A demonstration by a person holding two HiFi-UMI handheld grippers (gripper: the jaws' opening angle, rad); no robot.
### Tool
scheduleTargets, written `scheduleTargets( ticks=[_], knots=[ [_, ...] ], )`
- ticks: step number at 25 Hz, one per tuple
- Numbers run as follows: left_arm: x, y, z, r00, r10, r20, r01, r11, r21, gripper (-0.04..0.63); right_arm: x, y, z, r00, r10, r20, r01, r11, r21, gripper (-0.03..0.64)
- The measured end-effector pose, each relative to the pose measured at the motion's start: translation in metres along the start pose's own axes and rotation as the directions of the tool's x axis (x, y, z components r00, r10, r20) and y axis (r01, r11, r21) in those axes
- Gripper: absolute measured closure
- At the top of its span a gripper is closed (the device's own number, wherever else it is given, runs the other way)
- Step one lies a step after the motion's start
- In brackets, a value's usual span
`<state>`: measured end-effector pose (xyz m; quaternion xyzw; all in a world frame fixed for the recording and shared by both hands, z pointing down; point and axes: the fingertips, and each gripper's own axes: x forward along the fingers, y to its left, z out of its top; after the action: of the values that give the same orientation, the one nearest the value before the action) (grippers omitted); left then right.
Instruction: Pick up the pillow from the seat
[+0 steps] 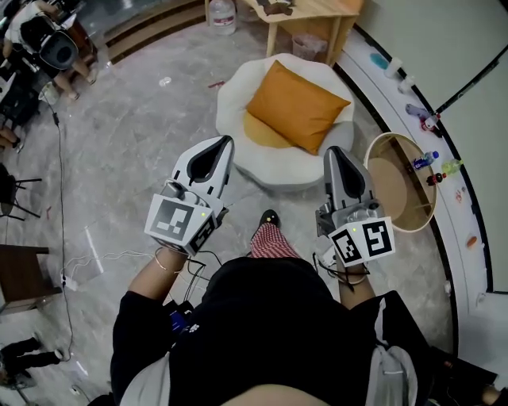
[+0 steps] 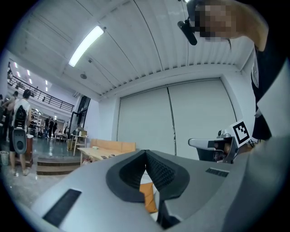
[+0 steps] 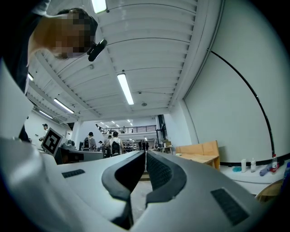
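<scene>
An orange square pillow [image 1: 296, 105] leans on the round white seat [image 1: 238, 95] straight ahead of me in the head view. A sliver of the pillow [image 2: 149, 199] shows below the jaws in the left gripper view. My left gripper [image 1: 228, 141] is shut and empty, its tip near the seat's left front edge. My right gripper [image 1: 334, 151] is also shut and empty, hanging just off the seat's right front edge. Neither touches the pillow. In the right gripper view the right gripper [image 3: 145, 154] points over the floor toward distant people.
A round wooden side table [image 1: 401, 181] stands right of the seat by a white curved ledge with small bottles [image 1: 429, 120]. A wooden table [image 1: 313, 16] is behind the seat. A person with a camera [image 1: 48, 44] is far left. A white cable [image 1: 103, 258] lies on the floor.
</scene>
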<state>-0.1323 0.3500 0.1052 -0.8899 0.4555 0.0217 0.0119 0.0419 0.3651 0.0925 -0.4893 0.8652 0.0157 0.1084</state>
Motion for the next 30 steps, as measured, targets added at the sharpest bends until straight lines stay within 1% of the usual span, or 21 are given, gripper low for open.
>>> scheduleTargets(
  ticks=[4, 8, 12, 14, 18, 22, 25, 28, 30],
  knots=[
    [0.011, 0.01, -0.002, 1.0, 0.003, -0.011, -0.003, 1.0, 0.018, 0.586, 0.015, -0.007, -0.006, 1.0, 0.015, 0.006, -0.015, 1.0, -0.004, 0.594],
    [0.032, 0.025, -0.009, 1.0, 0.013, -0.012, -0.014, 1.0, -0.021, 0.586, 0.037, -0.026, -0.008, 1.0, 0.016, -0.002, -0.016, 1.0, 0.001, 0.594],
    [0.051, 0.03, -0.005, 1.0, 0.008, -0.024, -0.007, 1.0, 0.022, 0.586, 0.051, -0.037, -0.011, 1.0, 0.023, 0.003, -0.023, 1.0, -0.001, 0.594],
    [0.057, 0.032, -0.005, 1.0, 0.004, -0.029, -0.003, 1.0, 0.029, 0.586, 0.056, -0.04, -0.012, 1.0, 0.026, 0.004, -0.026, 1.0, -0.002, 0.594],
    [0.062, 0.038, -0.002, 1.0, 0.004, 0.005, -0.005, 0.999, 0.039, 0.586, 0.063, -0.039, -0.018, 1.0, 0.029, -0.008, -0.029, 1.0, -0.012, 0.594],
    [0.065, 0.037, 0.001, 0.998, 0.008, 0.055, -0.009, 1.0, 0.028, 0.586, 0.06, -0.039, -0.02, 0.999, 0.025, -0.022, -0.026, 0.999, -0.021, 0.594],
    [0.067, 0.033, 0.021, 0.996, 0.011, 0.087, -0.016, 0.998, 0.054, 0.586, 0.06, -0.039, -0.021, 0.999, 0.023, -0.027, -0.024, 1.0, -0.021, 0.594],
    [0.065, 0.036, 0.007, 0.992, 0.005, 0.125, -0.015, 0.997, 0.078, 0.586, 0.06, -0.038, -0.022, 0.999, 0.022, -0.026, -0.023, 0.999, -0.025, 0.594],
    [0.065, 0.038, 0.004, 0.991, 0.001, 0.131, -0.011, 0.997, 0.074, 0.586, 0.062, -0.038, -0.023, 0.999, 0.02, -0.028, -0.021, 0.999, -0.026, 0.594]
  ],
)
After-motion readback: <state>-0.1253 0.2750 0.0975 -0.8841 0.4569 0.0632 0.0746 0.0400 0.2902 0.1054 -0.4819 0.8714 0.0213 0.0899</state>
